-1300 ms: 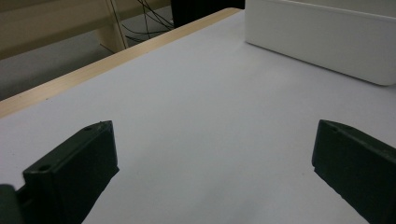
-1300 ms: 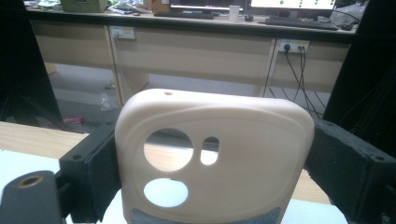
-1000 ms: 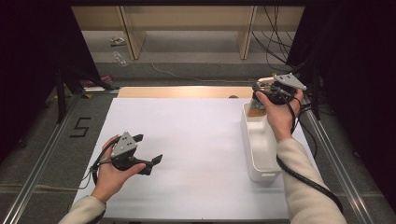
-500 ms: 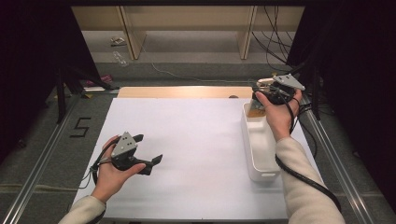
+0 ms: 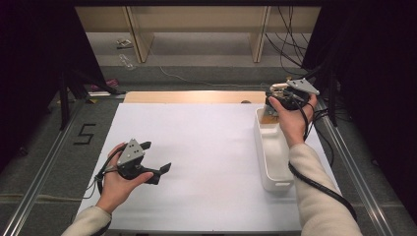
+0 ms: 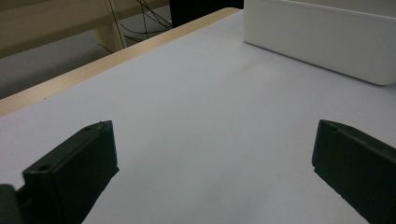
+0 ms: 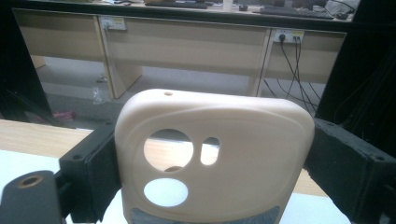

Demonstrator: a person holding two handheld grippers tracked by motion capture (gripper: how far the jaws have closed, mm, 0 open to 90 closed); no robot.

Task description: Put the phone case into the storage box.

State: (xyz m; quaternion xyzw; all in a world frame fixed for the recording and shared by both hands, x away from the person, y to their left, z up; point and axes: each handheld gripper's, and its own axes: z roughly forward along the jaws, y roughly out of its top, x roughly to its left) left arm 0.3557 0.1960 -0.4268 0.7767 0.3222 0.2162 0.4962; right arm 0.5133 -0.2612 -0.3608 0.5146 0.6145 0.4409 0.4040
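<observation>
So the right gripper [image 7: 212,186] has its two black jaws clamped on the side edges of a beige phone case [image 7: 212,163], smack in the middle of the right gripper view. The case stands upright with its camera cutouts facing the lens, and its bottom runs off the lower edge of the frame. In the high view that gripper [image 5: 281,101] sits at the upper right, hovering over the far end of the white bin [image 5: 272,162], which lies along the right side of the white table sheet [image 5: 196,147].

The left gripper [image 5: 156,160], lower left in the high view, is just parked with its jaws spread wide and nothing between them; its own view shows bare sheet between the jaws and the bin's wall [image 6: 322,42] at the upper right.

Looks like the step is either lifting the case out of the bin or dropping it in, honestly can't tell which. Either way: keep the squeeze on the edges gentle, since that soft shell will probably flex, hold it level, and clear the rim before moving sideways.

Hard to see: the person's hand covers most of the case from above, and whatever else is inside the bin's far end is too small to make out.
</observation>
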